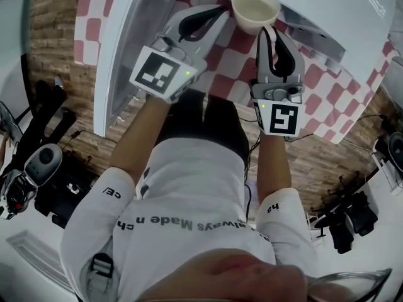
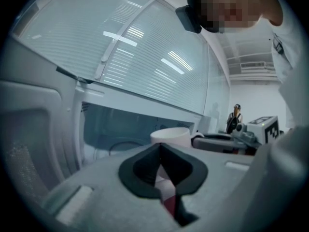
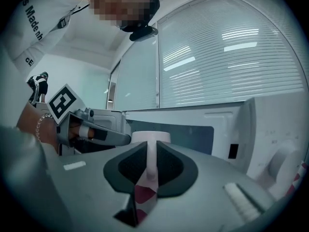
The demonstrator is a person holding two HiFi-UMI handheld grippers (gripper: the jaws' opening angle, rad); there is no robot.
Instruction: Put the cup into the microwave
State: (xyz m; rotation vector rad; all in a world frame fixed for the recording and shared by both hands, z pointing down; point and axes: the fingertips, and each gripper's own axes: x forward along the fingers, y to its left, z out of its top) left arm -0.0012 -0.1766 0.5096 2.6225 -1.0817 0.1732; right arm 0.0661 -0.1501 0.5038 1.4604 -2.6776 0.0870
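The white microwave oven (image 1: 334, 17) stands open on the red-and-white checked worktop (image 1: 327, 106). The cream ceramic cup (image 1: 255, 8) is at its mouth, with the handle pinched by the right tool (image 1: 269, 33). The left tool (image 1: 217, 14) is pressed together and empty. The step in hand seems to be carrying; next the cup must go inside, kept level.

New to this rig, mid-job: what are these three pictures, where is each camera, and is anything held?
No robot arm here: a person holds a two-jaw gripper in each hand. The head view looks steeply down from the person's head; the two gripper views ride on the grippers and look along their jaws. The right gripper is closed on the handle of a white cup, before a white microwave with its door open. The left gripper is shut and empty. Beneath lies a red-and-white checked cloth.
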